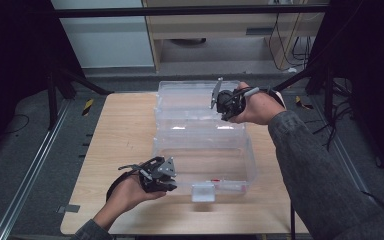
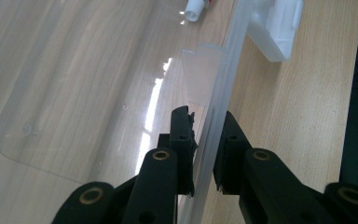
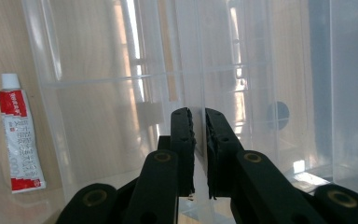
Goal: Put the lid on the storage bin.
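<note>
A clear plastic box (image 1: 205, 162) sits on a wooden table (image 1: 125, 135), its lid (image 1: 195, 107) lying open toward twelve o'clock. A white latch (image 1: 203, 191) hangs at the box's front wall, at six o'clock. Inside, near that wall, lies a small tube with red markings (image 1: 227, 184). The left gripper (image 1: 169, 182), held in the person's left hand (image 1: 130, 195), is at the box's front left corner, roughly seven o'clock. The right gripper (image 1: 219, 102), held in the right hand (image 1: 257, 107), is at the lid's far right part, about one o'clock. A grey sleeve (image 1: 320, 175) covers the right forearm.
</note>
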Action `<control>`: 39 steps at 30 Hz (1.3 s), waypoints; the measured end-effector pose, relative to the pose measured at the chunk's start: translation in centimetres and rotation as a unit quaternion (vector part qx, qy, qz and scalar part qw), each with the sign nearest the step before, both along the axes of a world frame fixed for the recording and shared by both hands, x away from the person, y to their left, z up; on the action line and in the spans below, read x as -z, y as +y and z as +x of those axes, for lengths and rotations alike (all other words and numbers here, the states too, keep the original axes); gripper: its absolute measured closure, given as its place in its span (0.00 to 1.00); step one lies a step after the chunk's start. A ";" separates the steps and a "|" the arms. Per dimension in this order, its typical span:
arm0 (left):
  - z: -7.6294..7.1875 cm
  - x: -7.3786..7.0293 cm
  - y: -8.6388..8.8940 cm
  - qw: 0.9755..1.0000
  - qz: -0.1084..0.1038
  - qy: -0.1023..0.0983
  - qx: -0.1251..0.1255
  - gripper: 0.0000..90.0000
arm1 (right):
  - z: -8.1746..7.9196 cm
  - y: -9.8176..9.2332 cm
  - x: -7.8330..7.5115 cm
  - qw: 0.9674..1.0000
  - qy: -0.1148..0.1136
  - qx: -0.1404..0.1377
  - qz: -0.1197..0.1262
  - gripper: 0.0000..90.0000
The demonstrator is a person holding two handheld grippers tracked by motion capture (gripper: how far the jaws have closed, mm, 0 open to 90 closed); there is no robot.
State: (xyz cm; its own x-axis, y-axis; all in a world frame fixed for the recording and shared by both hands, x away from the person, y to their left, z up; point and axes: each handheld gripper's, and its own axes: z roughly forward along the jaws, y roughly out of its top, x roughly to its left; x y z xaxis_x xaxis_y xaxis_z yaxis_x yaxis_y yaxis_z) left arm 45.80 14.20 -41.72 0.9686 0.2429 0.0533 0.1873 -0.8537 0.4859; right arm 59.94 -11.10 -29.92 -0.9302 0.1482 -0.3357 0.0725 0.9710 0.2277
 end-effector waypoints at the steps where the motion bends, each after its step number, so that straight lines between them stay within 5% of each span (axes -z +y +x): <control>1: 0.0 0.0 0.0 1.000 0.001 -0.001 -0.001 0.88 | -0.1 0.0 0.0 1.000 0.002 0.000 0.002 0.93; 16: 0.0 0.0 -0.1 1.000 -0.002 0.000 -0.008 0.88 | -1.6 0.7 -0.8 1.000 0.008 -0.008 -0.008 0.97; 39: -0.5 0.2 -0.2 0.999 -0.011 -0.001 -0.031 0.86 | -4.3 0.5 -1.1 1.000 -0.010 -0.016 0.017 0.97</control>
